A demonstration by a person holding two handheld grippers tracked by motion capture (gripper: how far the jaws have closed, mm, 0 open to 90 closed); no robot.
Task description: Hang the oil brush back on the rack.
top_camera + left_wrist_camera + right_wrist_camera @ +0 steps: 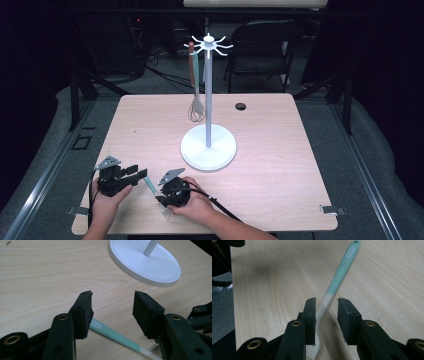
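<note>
A utensil [150, 186] with a teal handle and a pale head end lies slanted near the table's front edge. My left gripper [139, 175] stands open at the handle's tip. In the left gripper view the handle [117, 336] runs under the jaws [112, 305], and nothing is pressed between them. My right gripper [161, 201] straddles the pale part of the utensil [339, 277]. In the right gripper view the shaft rests against one pad [310, 315], with a gap to the other, so this gripper [326, 302] is open around it.
A white hanging stand [208, 145] with a round base [147, 262] rises at mid-table. A brown-handled whisk [196, 107] and a teal utensil [202, 70] hang from its hooks. A cable hole [240, 106] sits behind it, and a chair [265, 45] stands beyond the table.
</note>
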